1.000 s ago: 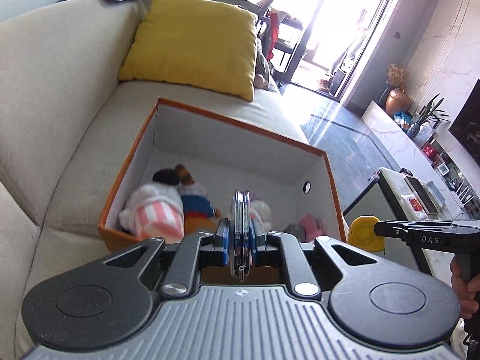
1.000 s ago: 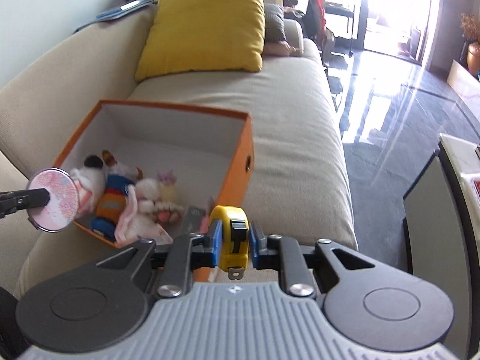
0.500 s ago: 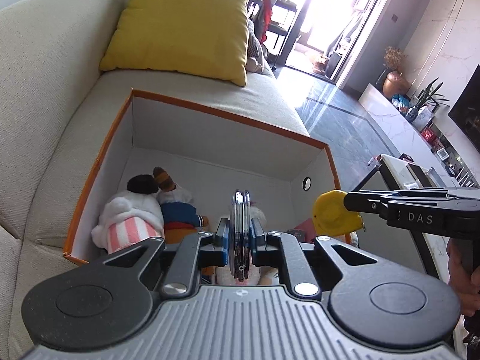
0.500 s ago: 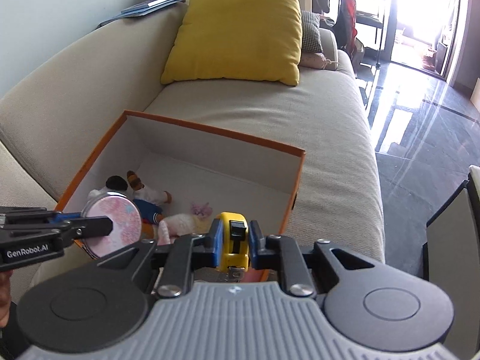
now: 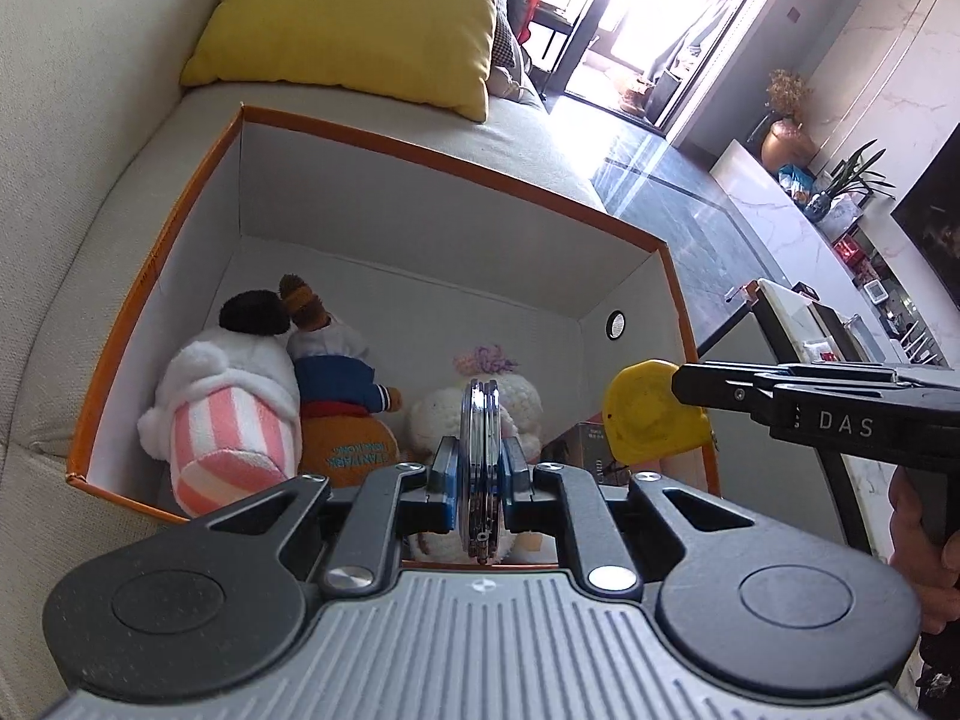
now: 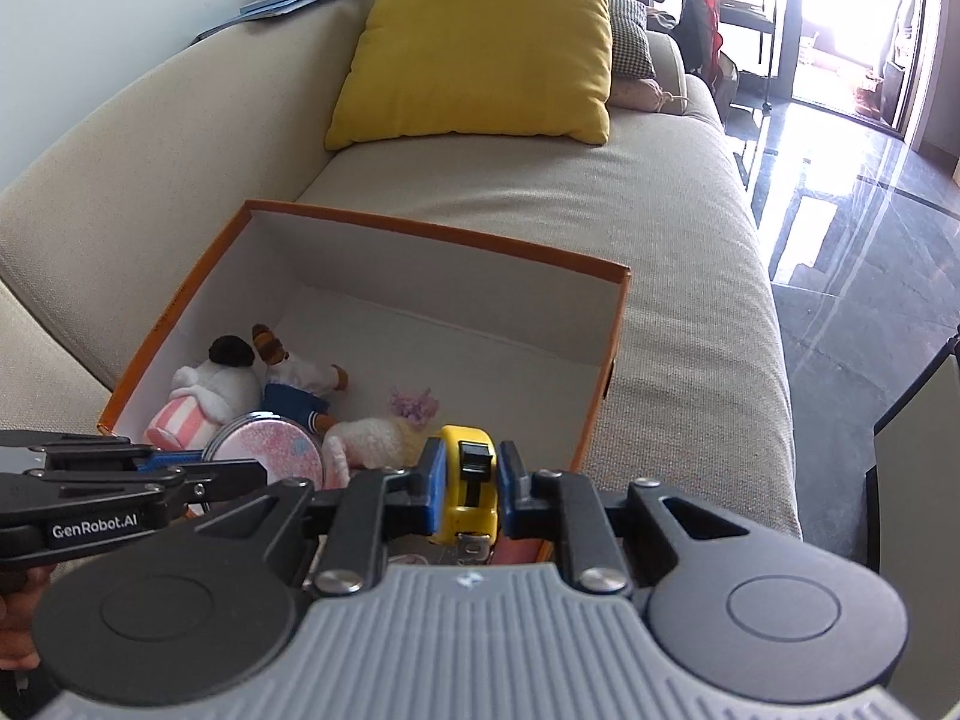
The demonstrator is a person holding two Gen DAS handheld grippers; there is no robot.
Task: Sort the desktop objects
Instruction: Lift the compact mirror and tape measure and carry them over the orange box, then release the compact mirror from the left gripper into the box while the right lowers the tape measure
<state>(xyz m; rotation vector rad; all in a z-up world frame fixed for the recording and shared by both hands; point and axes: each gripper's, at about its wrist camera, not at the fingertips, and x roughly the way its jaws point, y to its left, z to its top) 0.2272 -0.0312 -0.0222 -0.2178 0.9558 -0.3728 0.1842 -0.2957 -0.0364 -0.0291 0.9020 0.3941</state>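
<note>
Over the near edge of the orange box [image 5: 681, 306], I've got both grippers up with loads. Left gripper [image 5: 478, 471] is clamped on a round compact mirror [image 5: 479, 450], edge-on in its own camera; from the right wrist view the mirror's pink speckled face [image 6: 267, 450] shows, hanging above the toys. Right gripper [image 6: 468, 483] is clamped on the yellow tape measure [image 6: 469, 480], blue pads tight on both sides; in the left view the tape measure [image 5: 651, 414] sits over the box's right near corner. Box sits on a beige sofa [image 6: 678, 252], white inside. In it: a white plush with pink striped bottom [image 5: 231, 414] at the left wall, a blue-and-orange doll [image 5: 336, 384] touching it, a cream plush with purple tuft [image 5: 498, 384] just beside that. Some small dark boxy item [image 5: 585, 447] near the right wall, can't tell what, mostly hidden. Far half of the box floor is bare. Yellow cushion [image 6: 480, 48] leans on the sofa back, well apart from the box.
</note>
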